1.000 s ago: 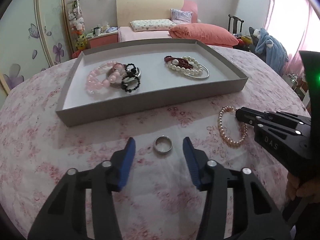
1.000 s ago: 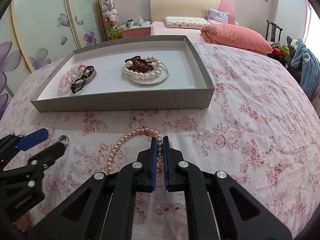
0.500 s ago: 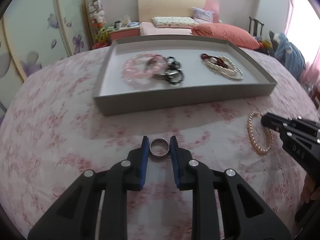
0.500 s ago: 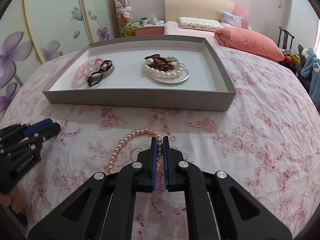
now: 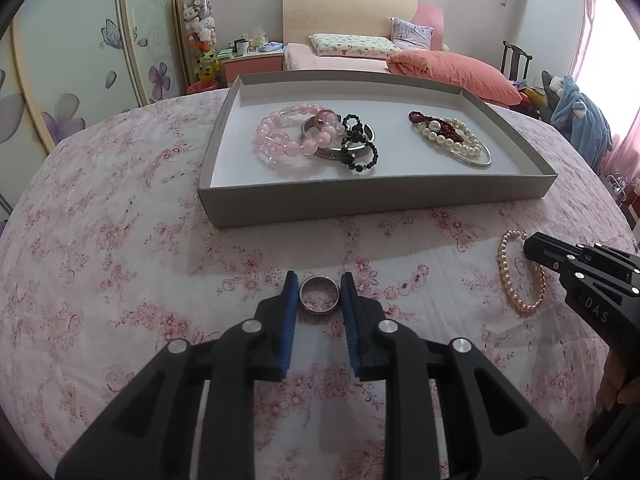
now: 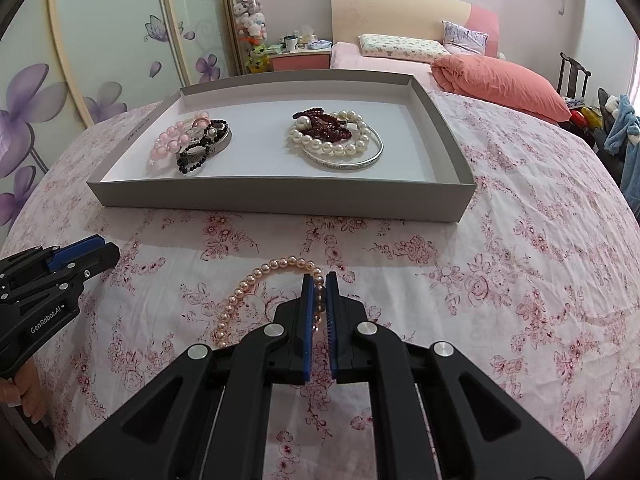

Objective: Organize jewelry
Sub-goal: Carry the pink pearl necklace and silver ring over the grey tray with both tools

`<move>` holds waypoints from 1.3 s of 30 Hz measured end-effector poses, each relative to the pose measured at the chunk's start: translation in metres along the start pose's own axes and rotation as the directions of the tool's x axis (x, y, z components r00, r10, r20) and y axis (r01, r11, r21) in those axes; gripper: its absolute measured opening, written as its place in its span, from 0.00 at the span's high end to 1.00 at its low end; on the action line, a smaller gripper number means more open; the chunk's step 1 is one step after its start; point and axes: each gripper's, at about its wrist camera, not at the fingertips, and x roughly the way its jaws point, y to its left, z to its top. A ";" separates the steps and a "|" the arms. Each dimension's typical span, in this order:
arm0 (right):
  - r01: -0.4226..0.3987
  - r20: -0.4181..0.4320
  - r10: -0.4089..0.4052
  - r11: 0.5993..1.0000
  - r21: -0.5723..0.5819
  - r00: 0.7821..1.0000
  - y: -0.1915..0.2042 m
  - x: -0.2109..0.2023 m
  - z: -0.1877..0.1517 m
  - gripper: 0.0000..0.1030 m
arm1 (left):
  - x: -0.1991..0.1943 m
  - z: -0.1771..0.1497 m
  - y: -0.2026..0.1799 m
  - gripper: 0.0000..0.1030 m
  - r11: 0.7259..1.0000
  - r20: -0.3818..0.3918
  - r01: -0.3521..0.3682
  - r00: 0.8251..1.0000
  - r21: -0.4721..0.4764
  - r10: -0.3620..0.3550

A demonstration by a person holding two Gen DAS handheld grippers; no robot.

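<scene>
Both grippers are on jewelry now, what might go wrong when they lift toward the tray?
The metal ring is pinched only by its thin rim in the left gripper, so it may pop out. The right gripper holds one short stretch of the pearl bracelet; the dangling loop may snag the gray tray wall.

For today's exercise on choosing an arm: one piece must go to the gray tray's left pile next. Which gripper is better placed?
Left. The left gripper is shut on the silver ring, straight before the pink bead bracelet pile in the tray. The right gripper pinches the pearl bracelet further right.
</scene>
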 end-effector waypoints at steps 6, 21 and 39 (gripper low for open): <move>-0.001 0.000 0.001 1.000 0.002 1.000 0.000 0.000 0.000 0.93 | 0.000 0.000 0.000 0.78 1.000 0.000 -0.001 1.000 0.000 0.001; -0.014 0.001 0.014 1.000 0.022 1.000 -0.002 -0.001 0.000 0.93 | 0.001 0.000 -0.003 0.79 1.000 0.000 -0.009 1.000 0.003 0.009; -0.232 0.308 0.194 0.969 0.089 0.931 0.005 -0.086 0.006 0.94 | -0.089 -0.014 -0.006 0.79 0.999 0.281 -0.012 0.959 -0.031 0.020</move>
